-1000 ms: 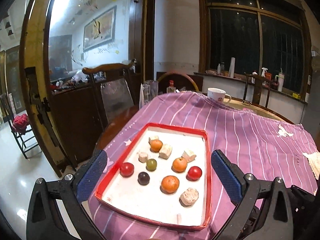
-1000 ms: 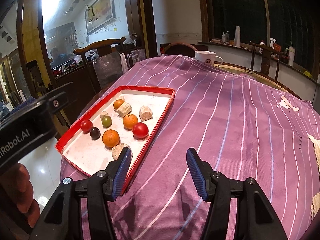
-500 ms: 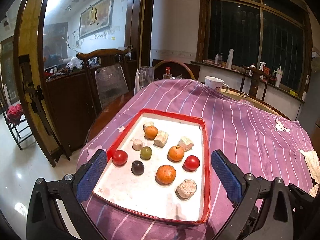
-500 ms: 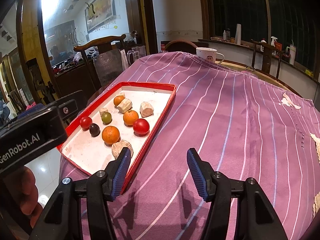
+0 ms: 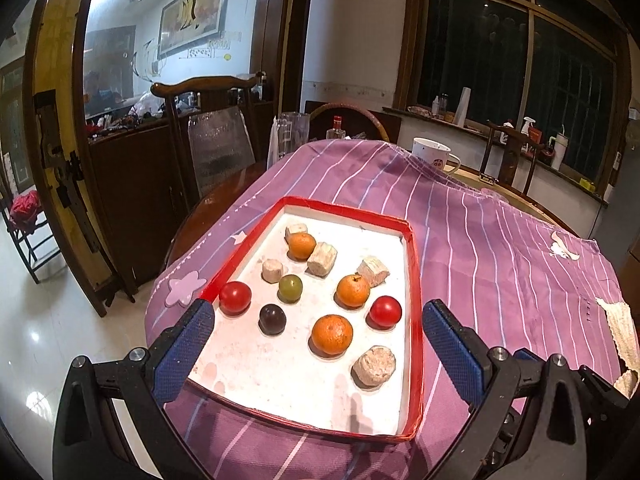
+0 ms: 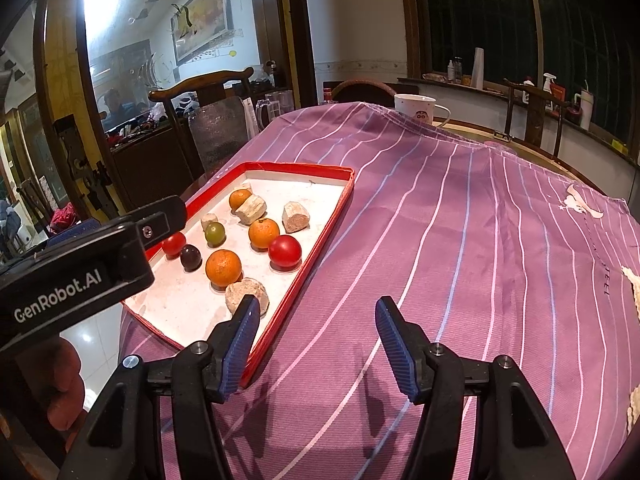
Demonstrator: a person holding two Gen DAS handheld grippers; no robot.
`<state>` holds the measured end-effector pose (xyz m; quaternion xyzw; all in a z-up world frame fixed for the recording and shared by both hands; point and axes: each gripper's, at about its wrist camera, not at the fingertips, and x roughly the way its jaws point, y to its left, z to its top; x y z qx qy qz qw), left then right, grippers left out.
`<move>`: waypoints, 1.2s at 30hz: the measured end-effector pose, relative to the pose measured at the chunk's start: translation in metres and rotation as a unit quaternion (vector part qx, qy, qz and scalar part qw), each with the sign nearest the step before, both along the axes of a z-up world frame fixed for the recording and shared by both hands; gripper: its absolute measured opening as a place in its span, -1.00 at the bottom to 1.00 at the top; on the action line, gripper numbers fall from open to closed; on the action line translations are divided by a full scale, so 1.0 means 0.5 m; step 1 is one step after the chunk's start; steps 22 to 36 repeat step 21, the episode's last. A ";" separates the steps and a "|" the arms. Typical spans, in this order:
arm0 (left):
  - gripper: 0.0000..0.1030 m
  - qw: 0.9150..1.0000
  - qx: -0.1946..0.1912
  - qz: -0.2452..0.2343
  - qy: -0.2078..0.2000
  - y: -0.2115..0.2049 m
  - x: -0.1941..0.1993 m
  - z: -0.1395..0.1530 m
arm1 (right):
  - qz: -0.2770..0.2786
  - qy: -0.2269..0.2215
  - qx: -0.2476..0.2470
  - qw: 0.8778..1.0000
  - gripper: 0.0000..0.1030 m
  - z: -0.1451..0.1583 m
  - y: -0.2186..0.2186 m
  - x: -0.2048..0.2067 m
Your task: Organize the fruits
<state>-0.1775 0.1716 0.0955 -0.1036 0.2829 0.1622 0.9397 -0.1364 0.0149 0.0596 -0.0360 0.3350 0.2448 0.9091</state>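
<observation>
Purple striped cloth [image 6: 460,240], red tray [image 5: 414,280]; left gripper's [image 6: 80,264] casing only rightward

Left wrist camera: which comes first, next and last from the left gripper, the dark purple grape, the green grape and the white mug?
From the left gripper, which is open:
1. Dark purple round grape, low on the left of the red-rimmed tray.
2. Green round grape, just beyond it, mid-tray.
3. White ceramic mug, far back past the purple striped cloth.
</observation>
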 end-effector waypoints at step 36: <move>1.00 1.000 0.014 0.004 -0.004 -0.009 0.008 0.033 | 0.030 0.000 0.007 1.000 0.29 0.022 0.015 -0.001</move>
